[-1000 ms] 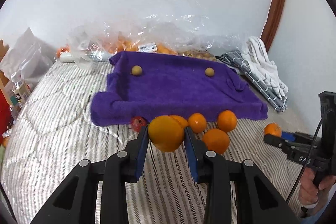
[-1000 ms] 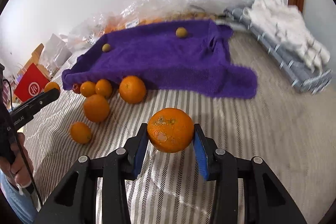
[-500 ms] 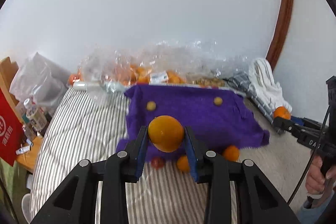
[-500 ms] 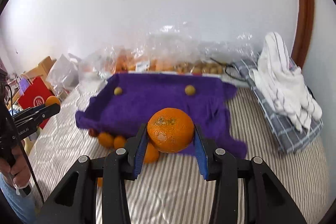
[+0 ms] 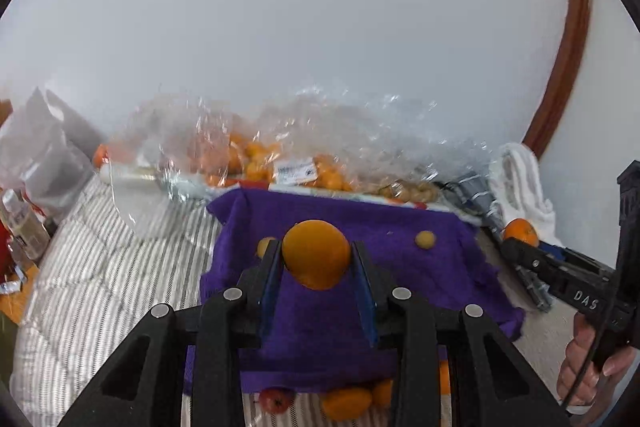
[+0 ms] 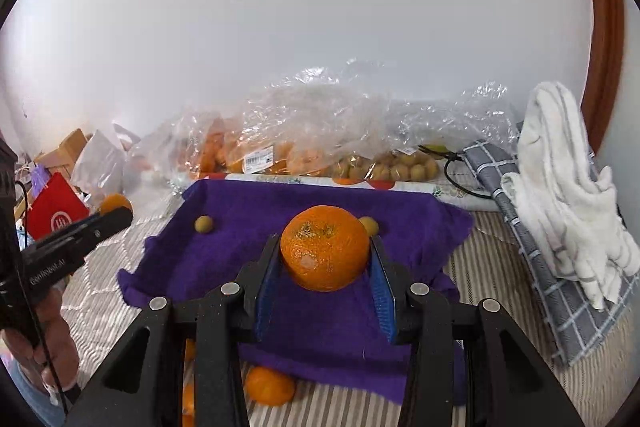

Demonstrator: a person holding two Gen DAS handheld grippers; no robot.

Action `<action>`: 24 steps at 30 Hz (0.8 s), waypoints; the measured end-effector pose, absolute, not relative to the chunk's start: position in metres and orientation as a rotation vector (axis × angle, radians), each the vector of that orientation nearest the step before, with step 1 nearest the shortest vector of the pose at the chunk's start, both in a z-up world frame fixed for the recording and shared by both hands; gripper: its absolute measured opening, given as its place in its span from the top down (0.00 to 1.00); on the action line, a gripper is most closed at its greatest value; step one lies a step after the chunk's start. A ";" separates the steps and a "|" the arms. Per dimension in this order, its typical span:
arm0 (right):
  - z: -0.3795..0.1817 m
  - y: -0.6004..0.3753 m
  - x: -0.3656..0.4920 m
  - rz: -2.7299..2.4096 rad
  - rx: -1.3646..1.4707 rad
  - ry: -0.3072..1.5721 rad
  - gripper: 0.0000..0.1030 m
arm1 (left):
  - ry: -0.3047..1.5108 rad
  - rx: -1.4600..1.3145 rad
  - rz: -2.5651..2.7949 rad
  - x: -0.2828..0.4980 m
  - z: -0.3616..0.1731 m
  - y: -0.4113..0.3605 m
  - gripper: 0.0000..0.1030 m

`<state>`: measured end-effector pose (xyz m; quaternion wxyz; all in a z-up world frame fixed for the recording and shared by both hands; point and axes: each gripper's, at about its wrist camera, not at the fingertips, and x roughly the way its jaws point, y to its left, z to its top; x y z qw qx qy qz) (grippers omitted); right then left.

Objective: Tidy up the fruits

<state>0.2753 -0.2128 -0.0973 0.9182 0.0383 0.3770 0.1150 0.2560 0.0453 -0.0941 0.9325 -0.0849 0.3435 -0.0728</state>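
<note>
My left gripper is shut on a smooth orange, held above the purple towel. Two small yellow-green fruits lie on the towel's far part. My right gripper is shut on a larger, rough-skinned orange, also over the purple towel, with a small fruit lying beyond it. Each view shows the other gripper off to the side with its orange: the right gripper, the left gripper. Loose oranges and a red fruit lie at the towel's near edge.
Clear plastic bags of fruit are piled along the wall behind the towel. A white cloth on a grey checked cloth lies at the right. A red bag and a bottle stand at the left of the striped bedcover.
Both grippers have risen and moved forward with their oranges, from the striped cover to above the purple towel. The loose oranges have dropped to the bottom of both views.
</note>
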 end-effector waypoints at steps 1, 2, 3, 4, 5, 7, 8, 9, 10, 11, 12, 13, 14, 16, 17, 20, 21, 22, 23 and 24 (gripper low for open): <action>-0.105 -0.214 0.279 0.239 0.083 0.780 0.59 | 0.714 -0.162 -0.146 0.258 -0.101 0.045 0.69; -0.111 -0.215 0.281 0.242 0.084 0.787 0.59 | 0.725 -0.152 -0.141 0.260 -0.107 0.046 0.69; -0.120 -0.216 0.284 0.247 0.081 0.801 0.59 | 0.734 -0.149 -0.136 0.262 -0.113 0.047 0.69; -0.127 -0.216 0.286 0.244 0.072 0.815 0.59 | 0.741 -0.153 -0.134 0.263 -0.117 0.048 0.69; -0.134 -0.216 0.288 0.231 0.049 0.832 0.59 | 0.751 -0.161 -0.134 0.265 -0.121 0.050 0.69; -0.145 -0.215 0.290 0.206 0.005 0.838 0.59 | 0.760 -0.168 -0.137 0.268 -0.126 0.050 0.69; -0.148 -0.216 0.291 0.201 -0.001 0.843 0.59 | 0.757 -0.163 -0.134 0.268 -0.127 0.050 0.69; -0.152 -0.217 0.292 0.197 -0.001 0.852 0.59 | 0.754 -0.159 -0.129 0.268 -0.128 0.049 0.69; -0.155 -0.218 0.294 0.192 0.005 0.860 0.59 | 0.754 -0.154 -0.126 0.268 -0.130 0.047 0.69; -0.157 -0.219 0.293 0.188 0.010 0.863 0.59 | 0.758 -0.153 -0.129 0.268 -0.131 0.046 0.69; -0.159 -0.219 0.294 0.183 0.011 0.866 0.59 | 0.764 -0.152 -0.133 0.269 -0.133 0.044 0.69; -0.162 -0.219 0.295 0.177 0.008 0.872 0.59 | 0.770 -0.150 -0.134 0.270 -0.134 0.043 0.69; -0.165 -0.218 0.296 0.173 0.004 0.876 0.59 | 0.774 -0.147 -0.133 0.270 -0.135 0.042 0.69; -0.170 -0.217 0.298 0.168 0.000 0.892 0.59 | 0.782 -0.137 -0.129 0.272 -0.139 0.039 0.69; -0.174 -0.217 0.299 0.167 -0.006 0.908 0.59 | 0.787 -0.128 -0.126 0.273 -0.141 0.038 0.69; -0.179 -0.215 0.301 0.169 -0.006 0.924 0.59 | 0.797 -0.116 -0.115 0.275 -0.144 0.037 0.69; -0.181 -0.214 0.301 0.167 -0.008 0.927 0.59 | 0.803 -0.115 -0.114 0.275 -0.144 0.037 0.69; -0.181 -0.214 0.301 0.166 -0.011 0.930 0.59 | 0.809 -0.116 -0.112 0.276 -0.145 0.038 0.69; -0.182 -0.213 0.301 0.165 -0.012 0.934 0.59 | 0.816 -0.117 -0.108 0.277 -0.146 0.038 0.69; -0.183 -0.212 0.302 0.164 -0.014 0.936 0.59 | 0.821 -0.116 -0.105 0.277 -0.147 0.039 0.69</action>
